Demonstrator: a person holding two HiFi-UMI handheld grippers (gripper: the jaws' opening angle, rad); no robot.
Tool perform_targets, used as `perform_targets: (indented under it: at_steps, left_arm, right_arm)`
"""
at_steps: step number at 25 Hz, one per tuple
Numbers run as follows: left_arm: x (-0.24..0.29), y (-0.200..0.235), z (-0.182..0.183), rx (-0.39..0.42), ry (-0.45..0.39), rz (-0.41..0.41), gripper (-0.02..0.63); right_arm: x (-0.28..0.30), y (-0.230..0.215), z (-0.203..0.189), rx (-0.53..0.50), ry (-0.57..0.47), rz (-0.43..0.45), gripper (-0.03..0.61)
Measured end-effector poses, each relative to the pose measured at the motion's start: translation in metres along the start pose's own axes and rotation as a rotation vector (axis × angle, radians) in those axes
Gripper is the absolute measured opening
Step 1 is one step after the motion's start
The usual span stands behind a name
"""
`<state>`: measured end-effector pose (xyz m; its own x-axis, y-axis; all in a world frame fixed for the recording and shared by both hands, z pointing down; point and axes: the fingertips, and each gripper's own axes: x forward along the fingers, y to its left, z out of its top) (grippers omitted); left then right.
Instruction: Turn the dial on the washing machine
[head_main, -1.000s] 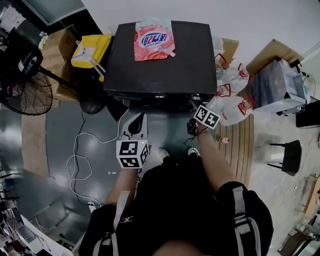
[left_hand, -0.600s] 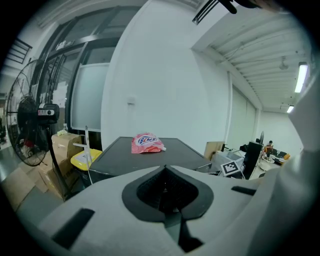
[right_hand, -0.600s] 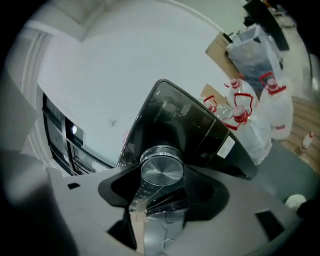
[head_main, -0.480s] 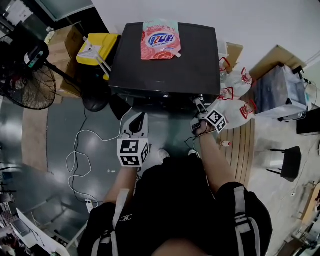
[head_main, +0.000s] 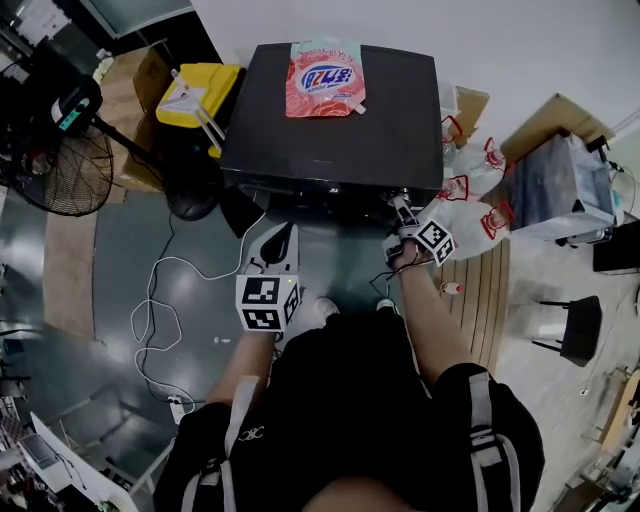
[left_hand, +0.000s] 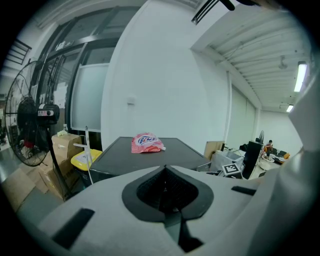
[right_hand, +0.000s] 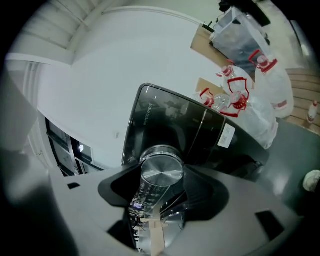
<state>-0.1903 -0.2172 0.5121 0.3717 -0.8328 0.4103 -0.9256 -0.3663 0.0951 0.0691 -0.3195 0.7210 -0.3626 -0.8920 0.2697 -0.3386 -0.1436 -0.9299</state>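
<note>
- The person (head_main: 350, 420), in dark clothing, stands facing the washing machine with both forearms stretched forward.
- The left hand-held gripper (head_main: 283, 238) is held over the grey floor (head_main: 130, 250), short of the machine's front and well apart from it. In the left gripper view its jaws are clenched together with nothing between them (left_hand: 167, 192).
- A white cable (head_main: 160, 300) lies in loops on the floor to the left of that gripper.
- The right hand-held gripper (head_main: 403, 207) reaches the front right corner of the washing machine (head_main: 330, 130). It is rolled to one side, with its marker cube tilted.
- In the right gripper view the jaws of this gripper (right_hand: 160, 186) are grasping the dial (right_hand: 161, 172), a round knob with a brushed silver face. A dark pad presses against each side of it.
- The dial sits on the dark glossy front panel of the machine (right_hand: 170, 125), at its right end.
- White plastic bags with red handles (head_main: 470, 215) lie on the floor just beside the machine's right side.
- On the flat dark top of the machine, near its back edge, lies a pink and red detergent pouch (head_main: 325, 78). It also shows in the left gripper view (left_hand: 146, 143).
- A yellow bin (head_main: 200, 95) stands just left of the machine, and a standing fan (head_main: 55, 165) stands farther left.
- A white wall (head_main: 500, 40) rises behind the machine.
</note>
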Motion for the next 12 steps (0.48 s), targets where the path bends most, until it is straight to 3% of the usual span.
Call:
perform_targets:
  at_steps: [3, 9, 12]
  left_arm:
    - [-0.0012, 0.0005, 0.0001, 0.002, 0.001, 0.001, 0.003]
    - [-0.0019, 0.0011, -0.0017, 0.005, 0.004, 0.001, 0.003]
    - [-0.0029, 0.0024, -0.0021, 0.003, 0.003, 0.004, 0.003]
  right_arm:
    - [-0.0004, 0.0006, -0.0009, 0.054, -0.002, 0.024, 0.252]
    - [-0.0019, -0.0071, -0.0020, 0.367, -0.033, 0.126, 0.252]
    - [-0.0028, -0.0063, -0.0018, 0.398, -0.046, 0.142, 0.252]
